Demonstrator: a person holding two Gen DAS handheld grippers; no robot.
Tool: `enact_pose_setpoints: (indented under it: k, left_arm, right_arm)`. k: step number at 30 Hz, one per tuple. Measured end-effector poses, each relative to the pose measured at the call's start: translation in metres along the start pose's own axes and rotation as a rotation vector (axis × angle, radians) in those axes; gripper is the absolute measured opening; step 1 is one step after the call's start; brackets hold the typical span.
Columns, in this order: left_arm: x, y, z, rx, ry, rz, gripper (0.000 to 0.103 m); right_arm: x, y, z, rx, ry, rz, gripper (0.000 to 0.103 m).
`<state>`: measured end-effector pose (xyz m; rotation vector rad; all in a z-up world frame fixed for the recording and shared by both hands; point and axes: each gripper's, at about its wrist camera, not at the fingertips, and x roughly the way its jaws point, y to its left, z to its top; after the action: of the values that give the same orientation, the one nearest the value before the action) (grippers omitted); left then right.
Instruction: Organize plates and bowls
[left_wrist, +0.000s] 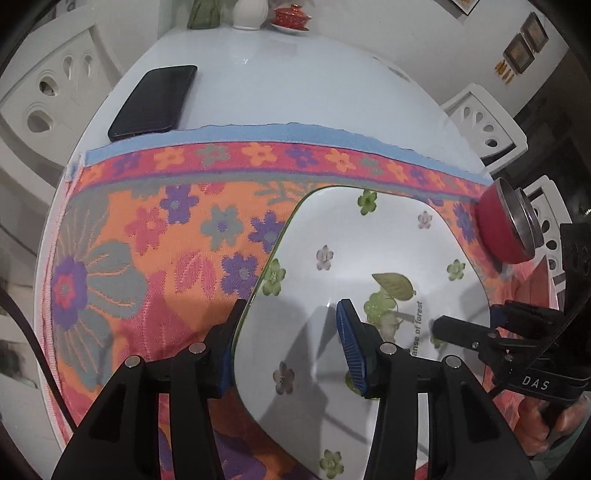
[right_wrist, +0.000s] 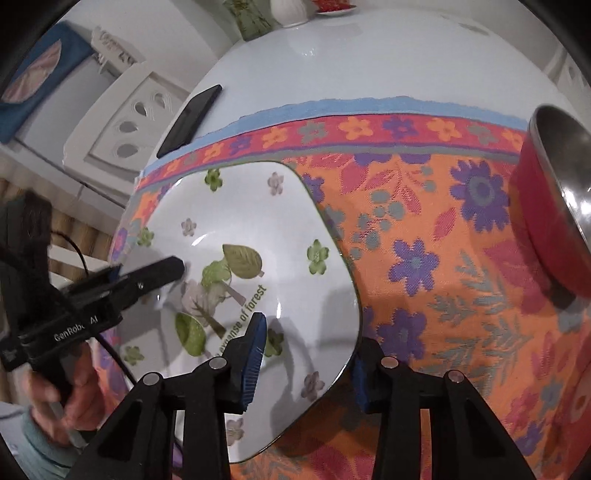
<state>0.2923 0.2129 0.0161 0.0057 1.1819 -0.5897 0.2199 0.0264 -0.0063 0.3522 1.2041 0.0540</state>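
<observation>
Your left gripper (left_wrist: 288, 343) straddles the plate's (left_wrist: 354, 236) left edge, jaws wide, nothing clamped. Your right gripper (right_wrist: 306, 354) straddles its right edge, equally agape. Plate sits flat on the floral cloth (left_wrist: 147, 236), red bowl (right_wrist: 535, 221) nearby.

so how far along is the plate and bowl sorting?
Nothing is stacked yet. In hand: the left gripper and right gripper each straddle an edge of the floral plate, open, not clamped. Left: the red bowl sits apart on the cloth, untouched.
</observation>
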Motion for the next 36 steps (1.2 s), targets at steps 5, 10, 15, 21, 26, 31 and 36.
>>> enact_pose_setpoints:
  k: [5, 10, 15, 21, 26, 31, 36]
  left_arm:
    - [-0.021, -0.006, -0.003, -0.011, -0.039, -0.019, 0.044]
    - [-0.054, -0.015, -0.007, -0.031, -0.081, -0.03, 0.044]
    - [-0.091, -0.032, -0.021, -0.057, -0.124, -0.009, 0.044]
    - [-0.134, -0.047, -0.066, -0.081, -0.137, 0.022, 0.044]
    - [-0.156, -0.053, -0.105, -0.122, -0.135, 0.04, 0.044]
    - [-0.167, -0.054, -0.15, -0.181, -0.116, 0.057, 0.044]
    - [-0.173, -0.057, -0.189, -0.226, -0.102, 0.063, 0.044]
  right_arm:
    - [-0.015, 0.003, 0.006, -0.008, -0.017, -0.009, 0.039]
    - [-0.048, 0.014, 0.01, -0.043, -0.058, -0.026, 0.039]
    - [-0.087, 0.025, -0.005, -0.052, -0.077, -0.033, 0.039]
    - [-0.119, 0.038, -0.042, -0.037, -0.075, -0.015, 0.039]
    - [-0.134, 0.051, -0.081, -0.055, -0.051, 0.002, 0.039]
    - [-0.138, 0.062, -0.125, -0.088, -0.006, 0.018, 0.039]
    - [-0.137, 0.066, -0.166, -0.109, 0.05, 0.032, 0.039]
